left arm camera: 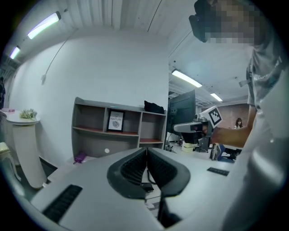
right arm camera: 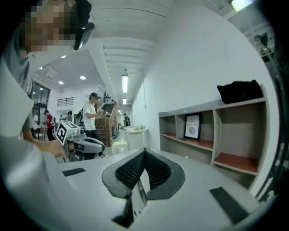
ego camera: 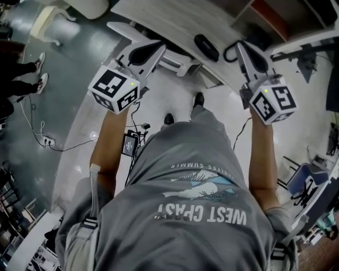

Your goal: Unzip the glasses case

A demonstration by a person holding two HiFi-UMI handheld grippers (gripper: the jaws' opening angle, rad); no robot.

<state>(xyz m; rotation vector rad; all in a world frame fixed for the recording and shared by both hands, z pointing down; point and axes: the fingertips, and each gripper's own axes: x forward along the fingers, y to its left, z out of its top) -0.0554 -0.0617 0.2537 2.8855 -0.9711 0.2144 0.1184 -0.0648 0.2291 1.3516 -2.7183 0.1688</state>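
The glasses case [ego camera: 206, 47] lies flat on the pale surface [ego camera: 159, 16], a dark oblong near the edge closest to the person. It is too small in the head view to tell whether its zip is closed or already run open.

In the head view the case sits between the two sets of fingers, and nothing touches it. The left gripper [ego camera: 159, 46] points in from the case's left, and the right gripper [ego camera: 241, 46] from its right, a little nearer to it. Both are held up in front of the person's body.

Neither gripper view shows the case. Each looks about level across the room to a shelf unit [left arm camera: 117, 128], so the case seems to lie below both lines of sight.

The fingers [left arm camera: 135, 164] of the left gripper are pressed together at the tips with nothing between them. Those of the right gripper [right arm camera: 144, 151] are likewise closed and empty.

As for the step in hand, this scene fits two stages. The grippers may be poised before going down to a zipped case, or they may be lifted clear of a case whose zip is already drawn.

The pictures do not settle which. Any hold on the case or its zip pull would need closed fingers to part and come down to the surface.
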